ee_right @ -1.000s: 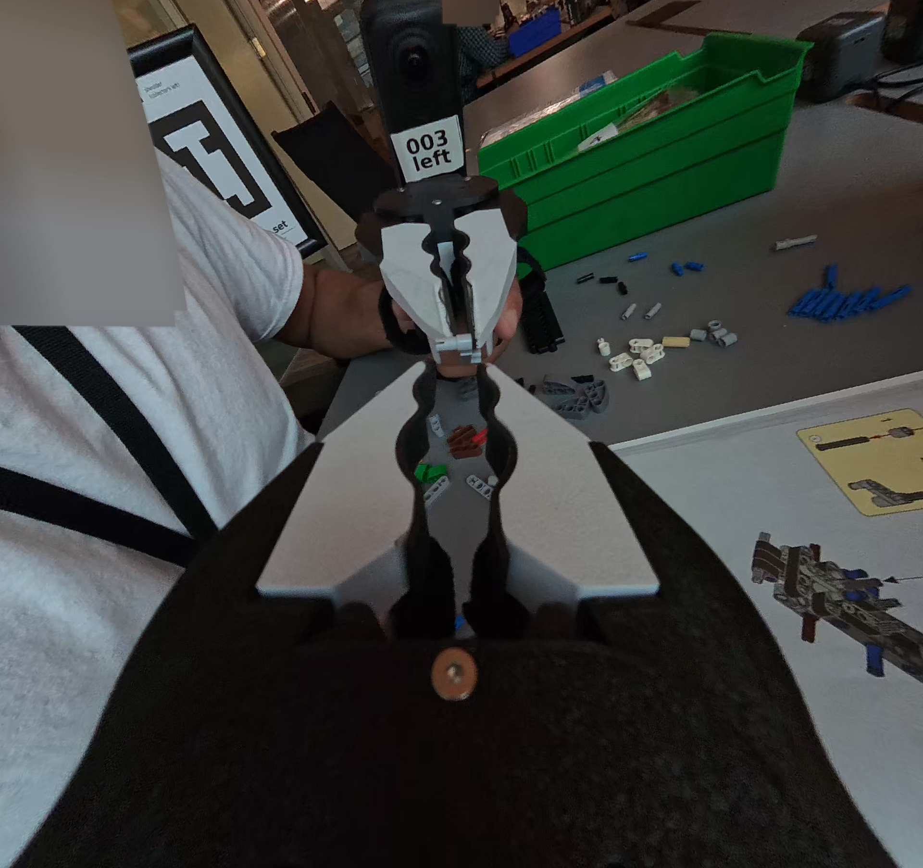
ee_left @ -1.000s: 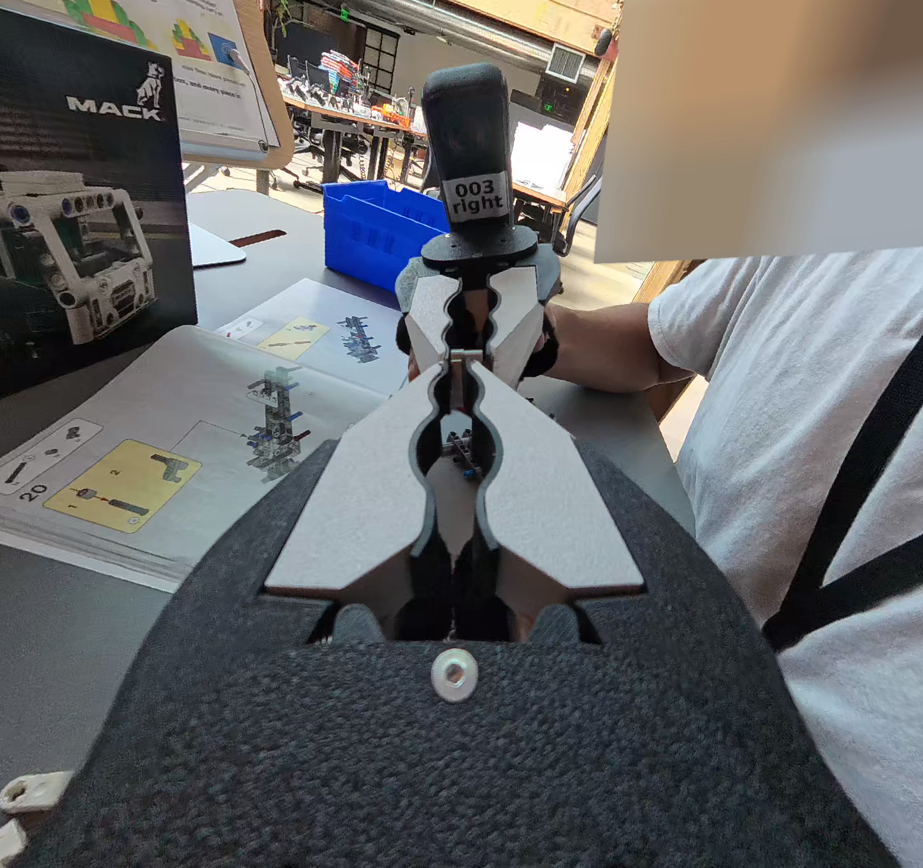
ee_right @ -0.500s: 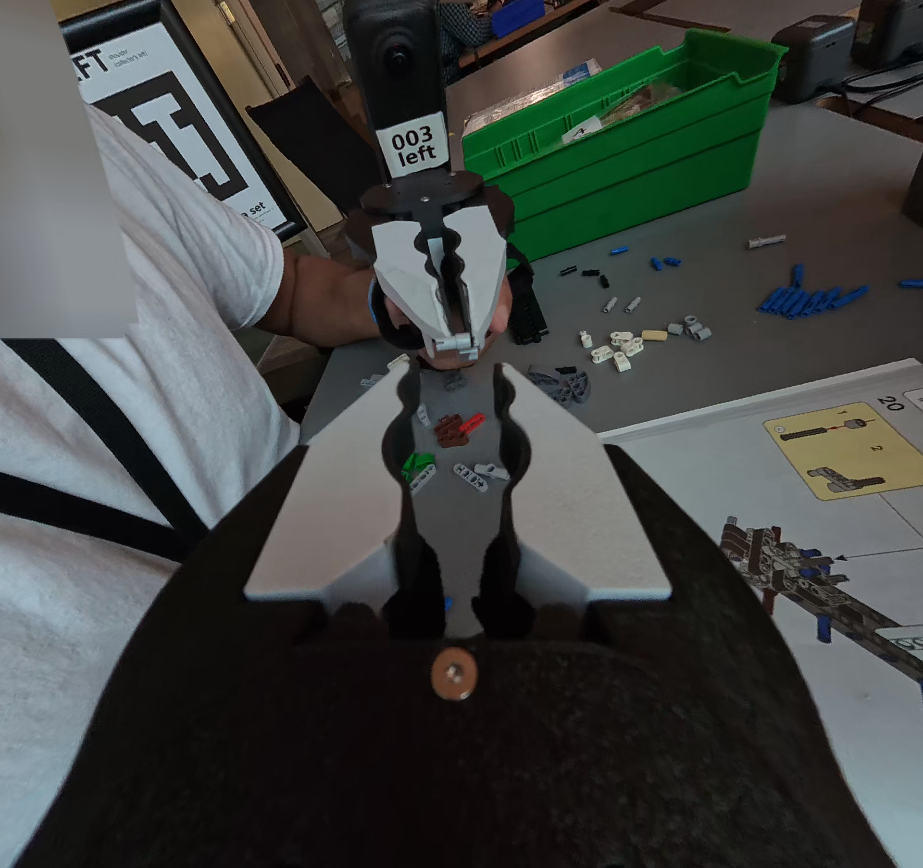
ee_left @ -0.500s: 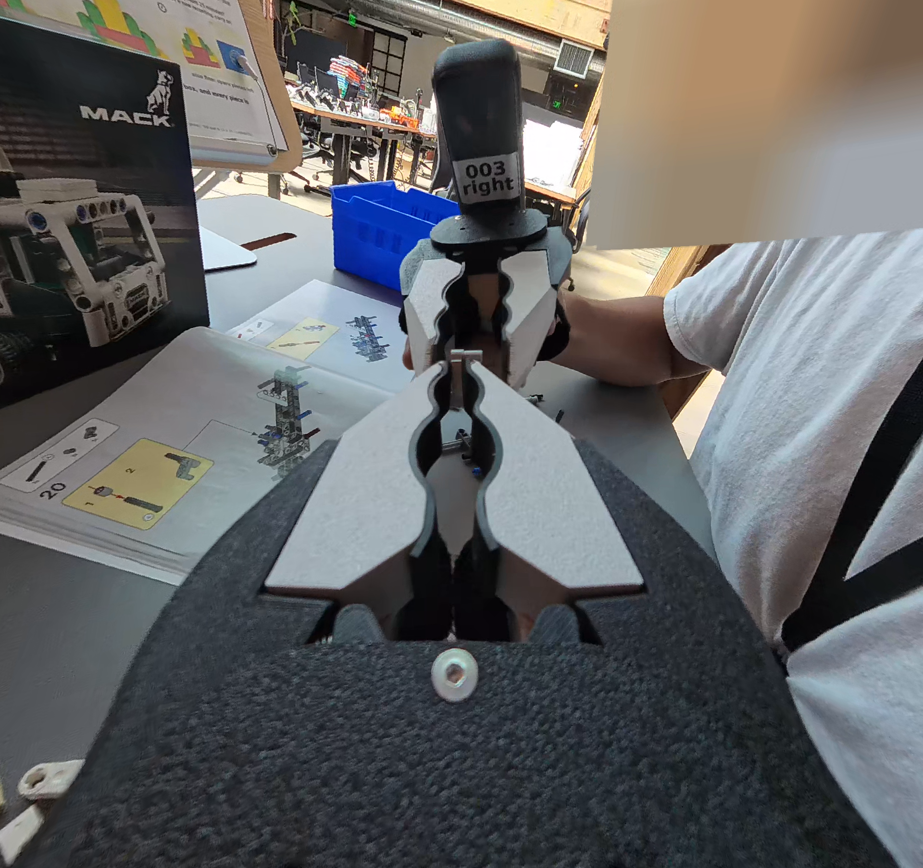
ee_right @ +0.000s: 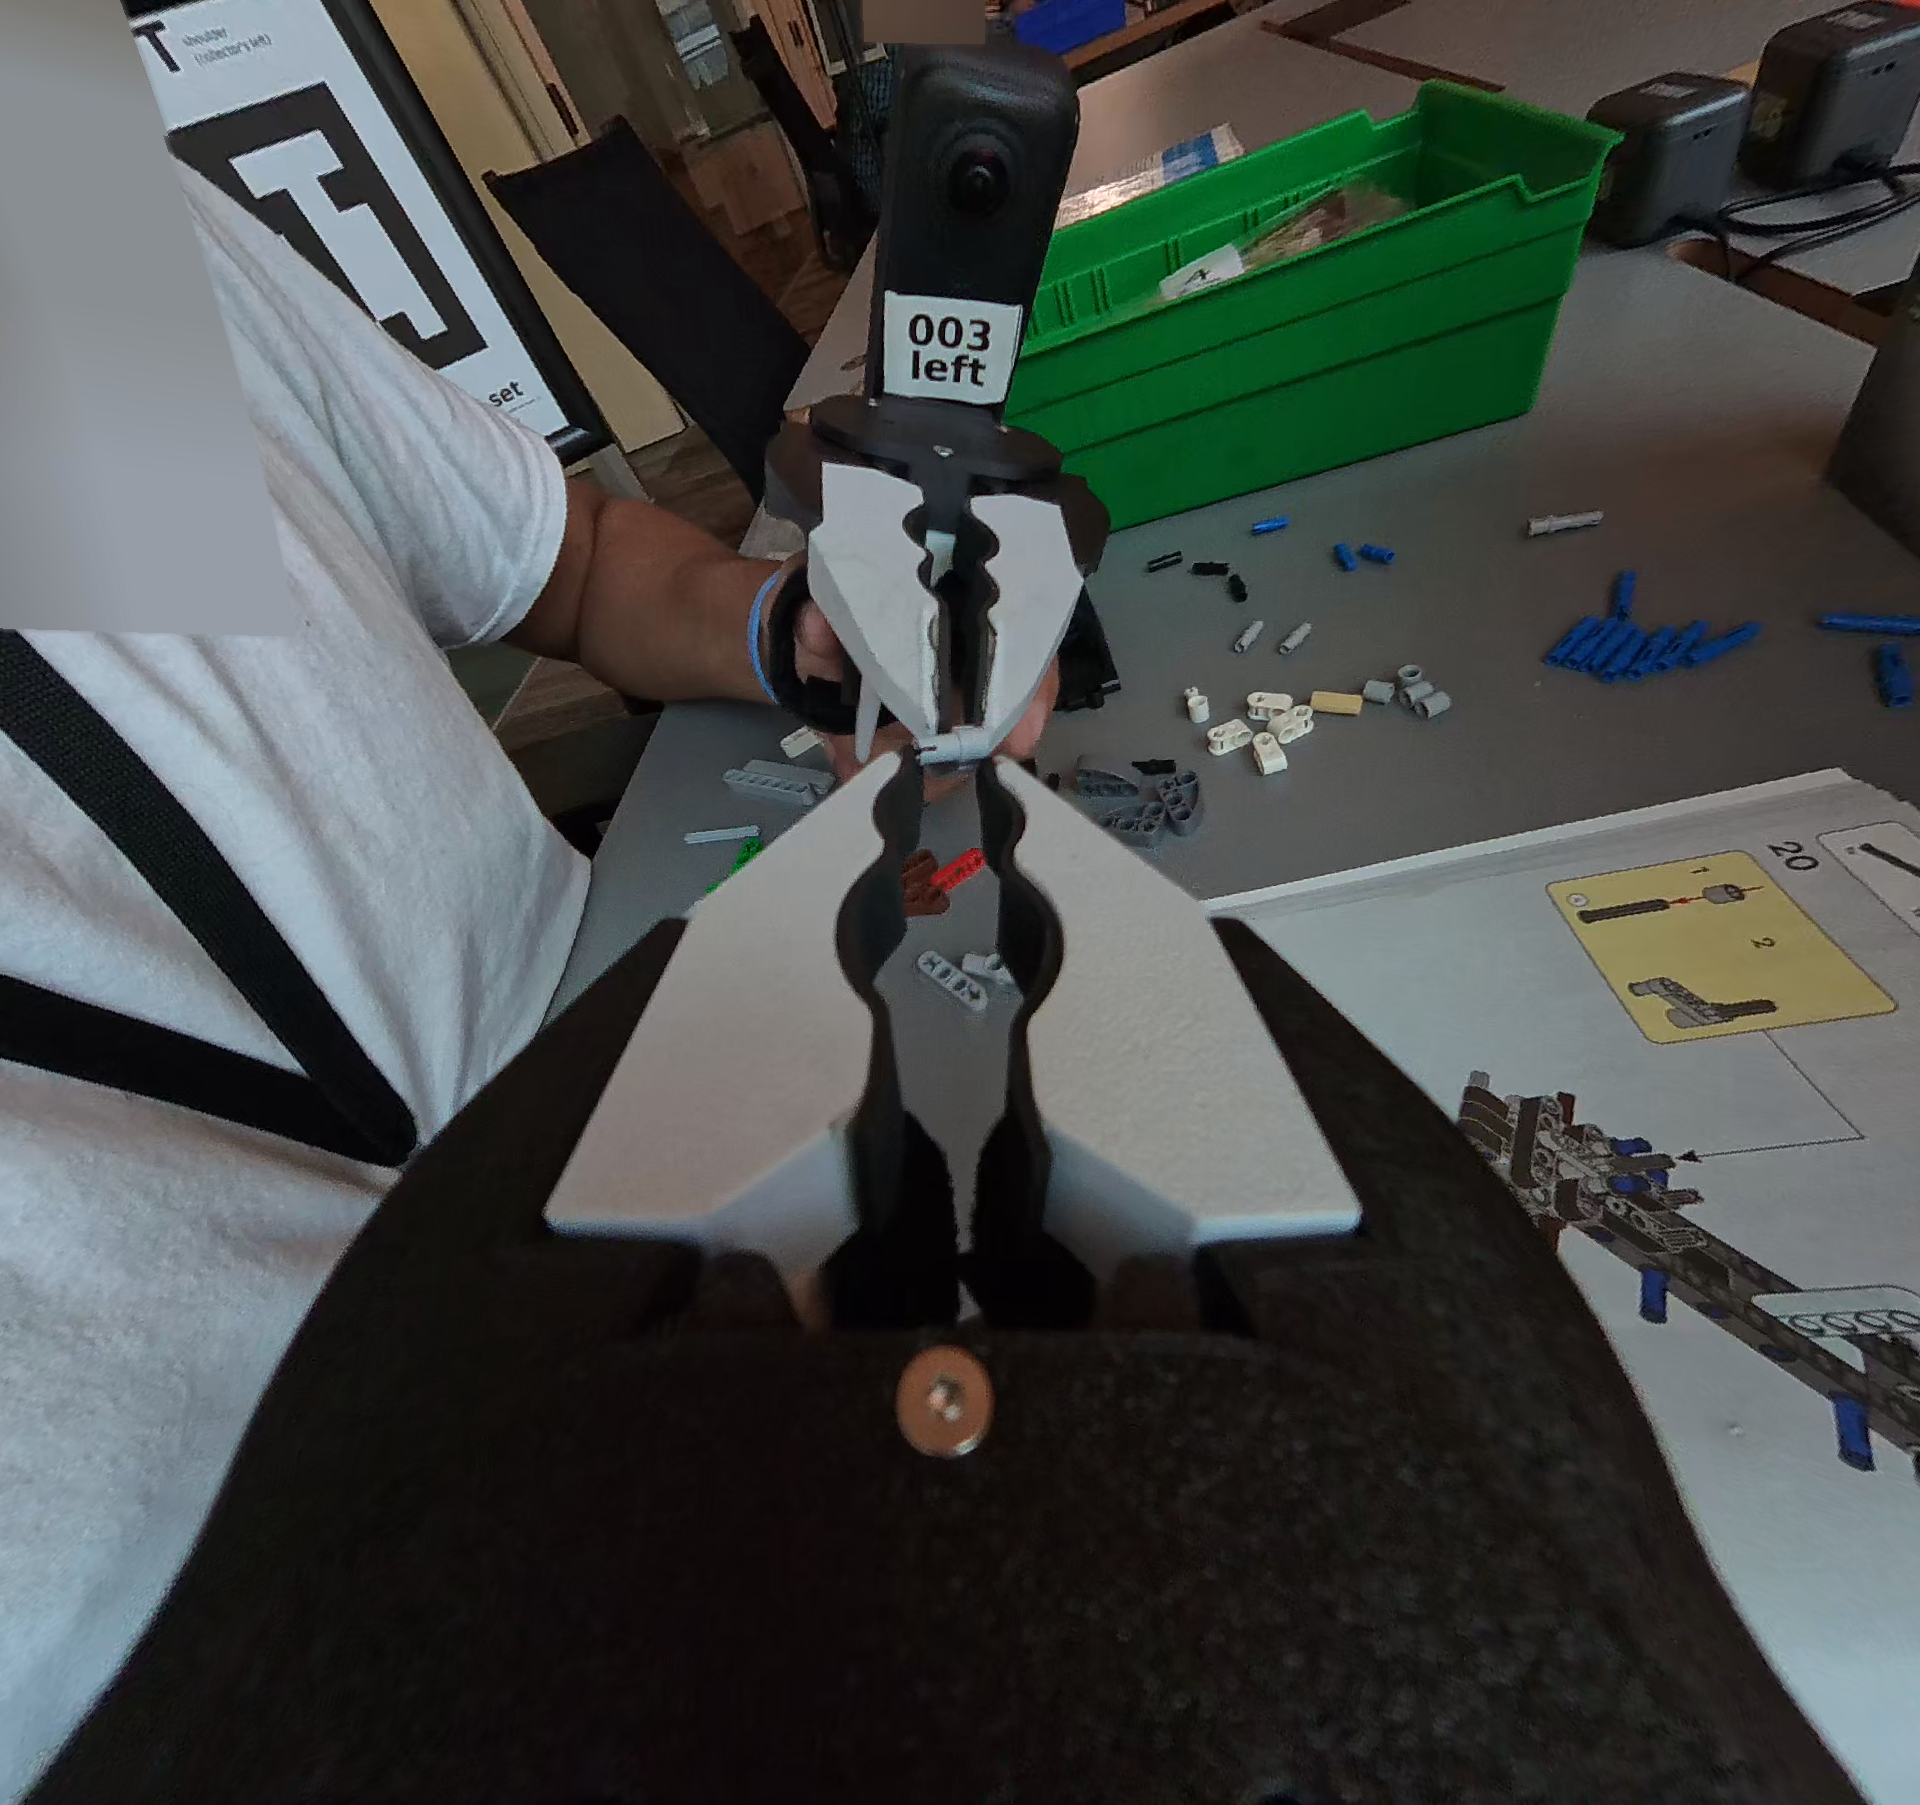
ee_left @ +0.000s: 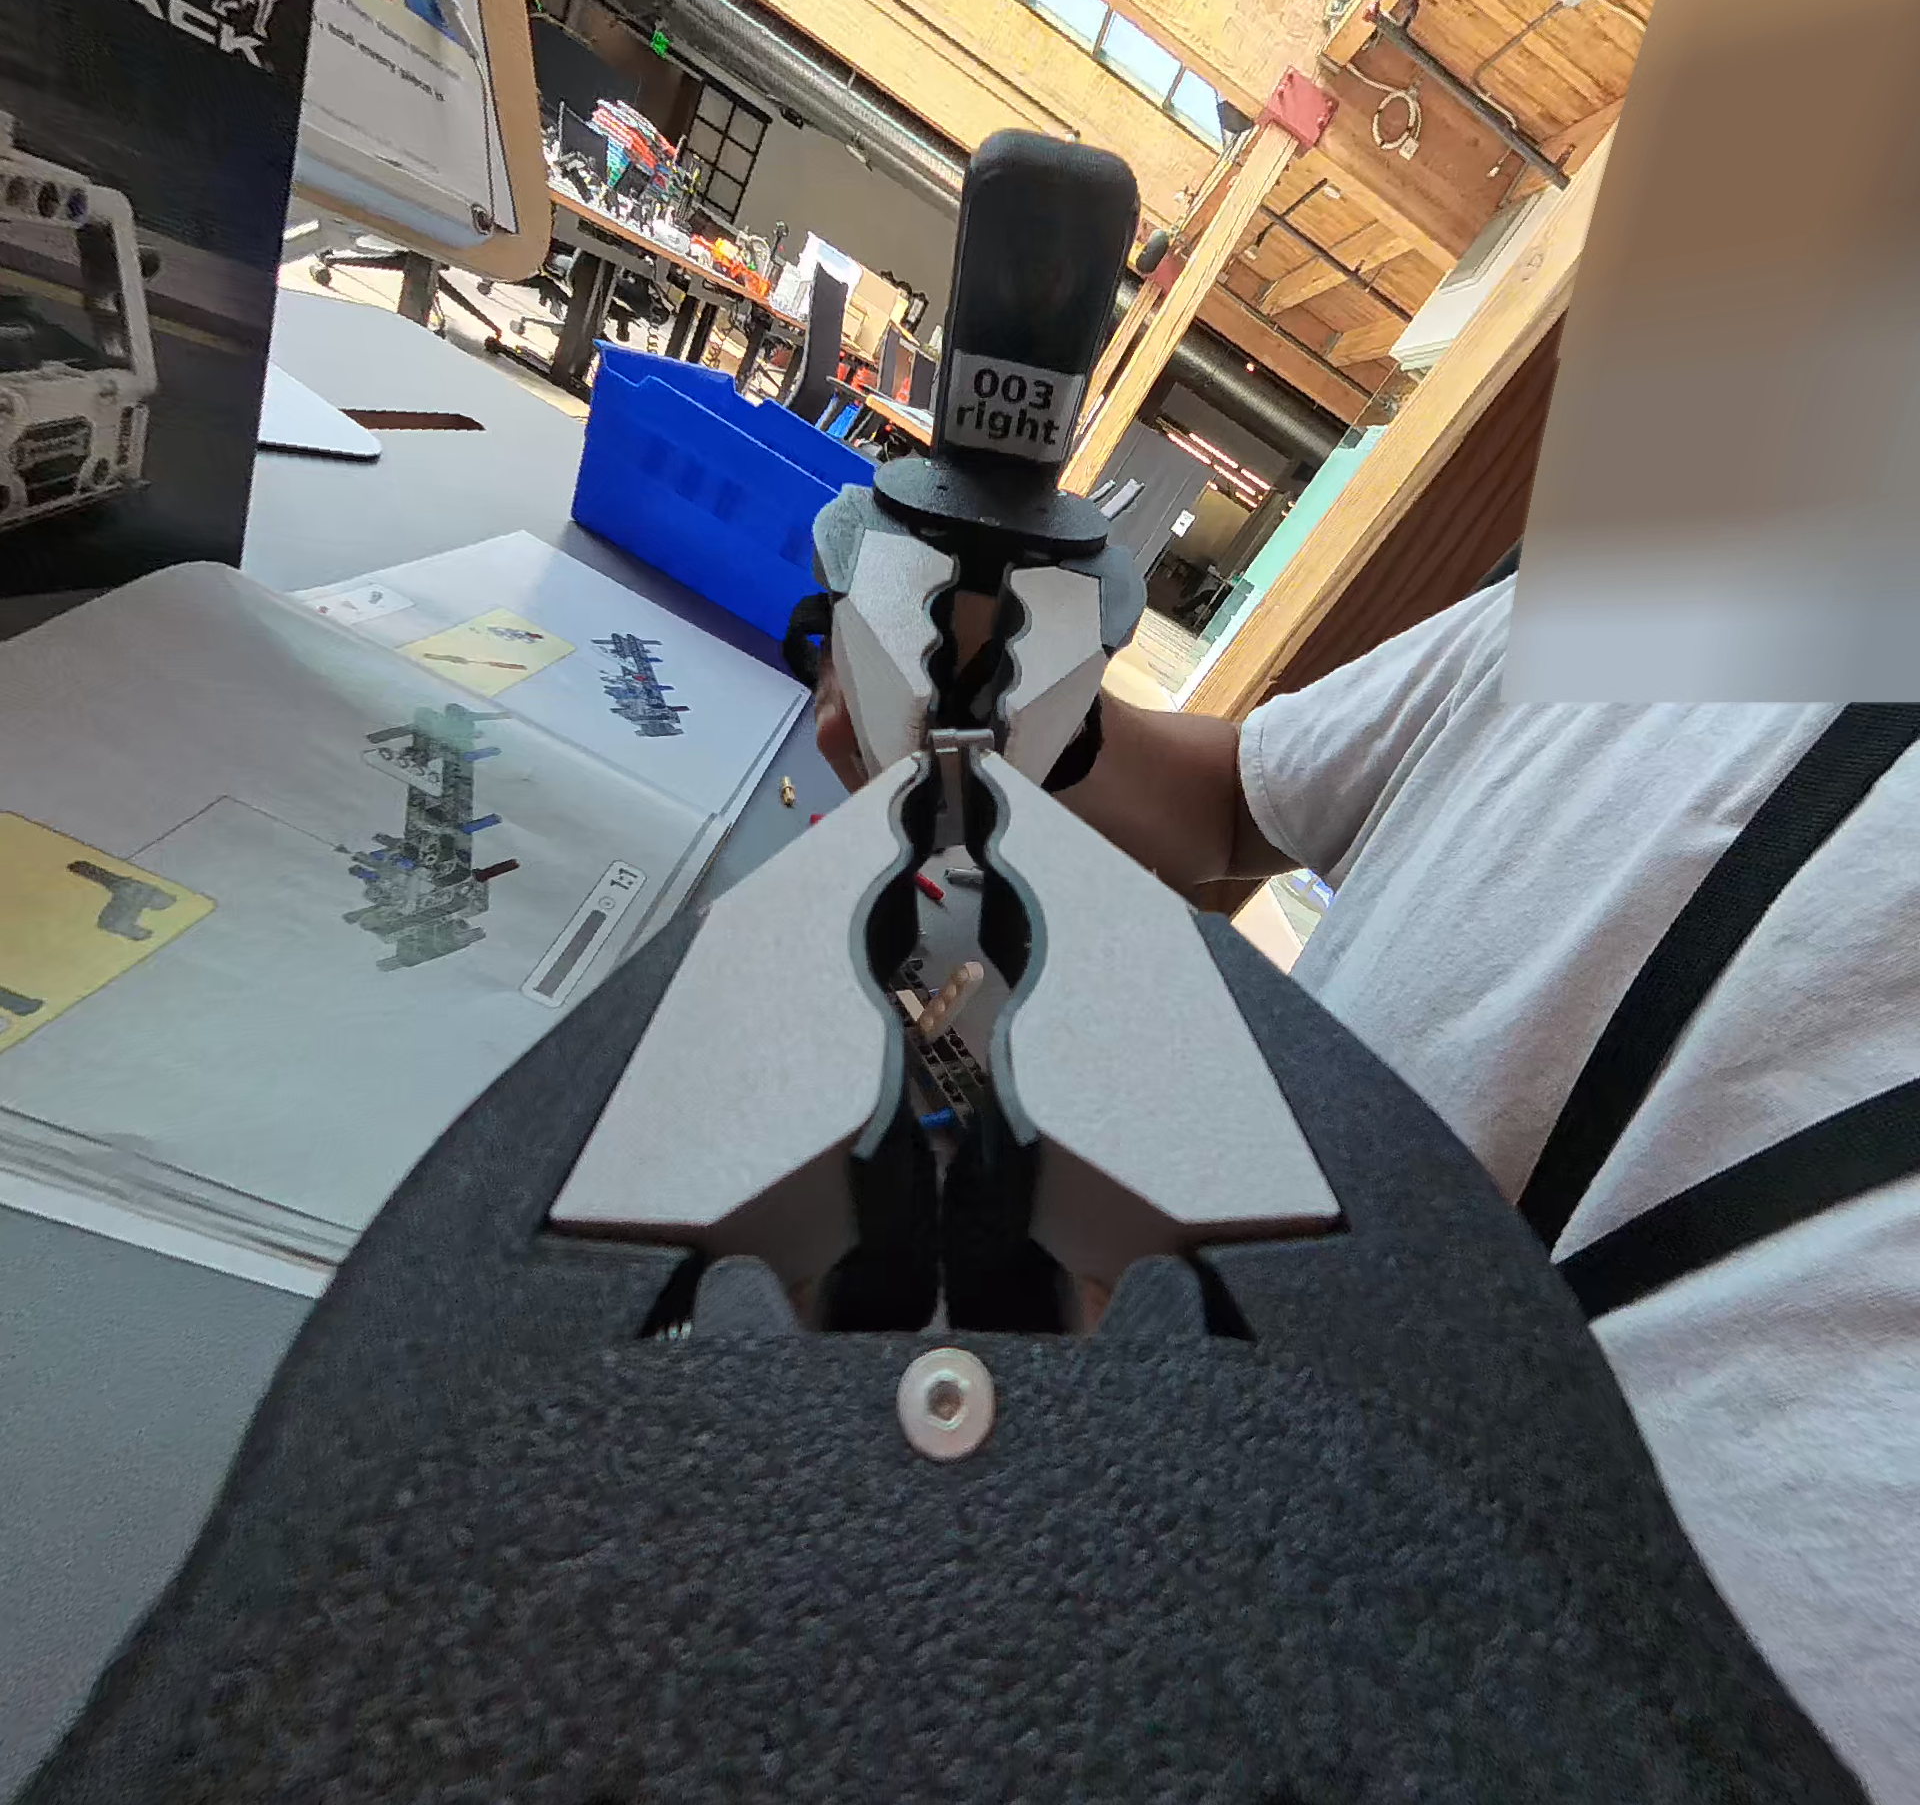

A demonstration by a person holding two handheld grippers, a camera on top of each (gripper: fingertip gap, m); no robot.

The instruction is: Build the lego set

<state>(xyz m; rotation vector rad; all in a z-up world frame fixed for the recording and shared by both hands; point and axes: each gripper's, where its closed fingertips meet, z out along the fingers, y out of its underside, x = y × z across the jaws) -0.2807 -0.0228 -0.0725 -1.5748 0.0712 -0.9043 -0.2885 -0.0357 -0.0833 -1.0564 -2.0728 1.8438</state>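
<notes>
Two hand-held tools face each other tip to tip above a grey table [ee_right: 1558,529], each held by a person in a white T-shirt.

In the left wrist view, the left tool [ee_left: 951,768] has its two white fingers almost together at the tips, pinching a small light grey lego pin [ee_left: 958,737]. The right tool [ee_left: 961,716] points back at it, its tips right at the same pin. Through the gap between the left tool's fingers, a dark partly built lego assembly [ee_left: 940,1049] with a tan pin lies on the table below. This view alone shows the blue bin [ee_left: 696,498] and the dark set box [ee_left: 135,228] standing at the far left. The open instruction booklet [ee_left: 312,872] lies to the left.

In the right wrist view, the right tool [ee_right: 945,768] is slightly parted at the tips; whether it grips the pin cannot be told. The left tool [ee_right: 956,732] is seen head on, closed on the grey pin [ee_right: 961,745]. Only this view shows the green bin [ee_right: 1299,321], loose blue pins [ee_right: 1642,649], cream and grey connectors [ee_right: 1288,711], a red and brown piece [ee_right: 935,882] and the booklet [ee_right: 1558,976] at the right.
</notes>
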